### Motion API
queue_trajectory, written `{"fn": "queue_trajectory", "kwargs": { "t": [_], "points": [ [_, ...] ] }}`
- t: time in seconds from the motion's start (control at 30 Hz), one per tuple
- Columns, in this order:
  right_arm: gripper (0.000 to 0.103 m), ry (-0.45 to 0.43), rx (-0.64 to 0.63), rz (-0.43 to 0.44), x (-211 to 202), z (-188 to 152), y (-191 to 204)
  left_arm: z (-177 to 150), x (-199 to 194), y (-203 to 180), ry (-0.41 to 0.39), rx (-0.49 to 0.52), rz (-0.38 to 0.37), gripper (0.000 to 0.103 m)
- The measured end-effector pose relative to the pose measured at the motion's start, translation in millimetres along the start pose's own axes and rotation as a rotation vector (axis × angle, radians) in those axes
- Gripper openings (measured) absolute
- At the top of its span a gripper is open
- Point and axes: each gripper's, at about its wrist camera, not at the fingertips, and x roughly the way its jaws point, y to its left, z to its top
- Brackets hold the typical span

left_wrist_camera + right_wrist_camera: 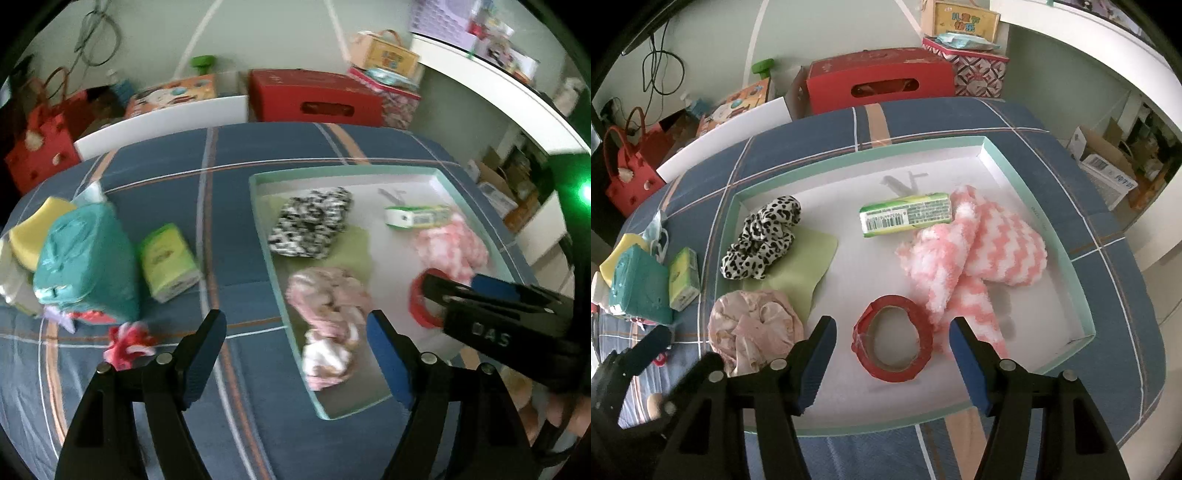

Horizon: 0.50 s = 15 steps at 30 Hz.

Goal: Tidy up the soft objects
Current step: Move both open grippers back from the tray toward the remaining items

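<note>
Hovering wide and empty over the tray (1082, 325) on the bed (1115, 236), the left gripper (295, 354) stands above the pink cloth bundle (328, 306); the right gripper (892, 354), also wide, frames the red tape roll (892, 338). Tissue packs (170, 262) wait outside, probably next.

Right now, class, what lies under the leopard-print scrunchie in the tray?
A light green cloth lies flat under the leopard-print scrunchie, sticking out to its right and below. The part beneath the scrunchie is covered, so anything else there is hidden.
</note>
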Motion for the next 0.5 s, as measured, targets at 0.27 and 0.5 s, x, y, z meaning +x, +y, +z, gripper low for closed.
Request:
{"fn": "queue_trajectory", "kwargs": {
  "t": [0.27,0.5],
  "points": [
    [0.088,0.0,-0.023,0.009,3,-2,7,0,-4,32,-0.023,-0.1,0.12,0.088],
    [0.103,-0.01,-0.031,0.001,3,-4,16,-5,-11,53,-0.017,-0.156,0.196,0.088]
  ]
}}
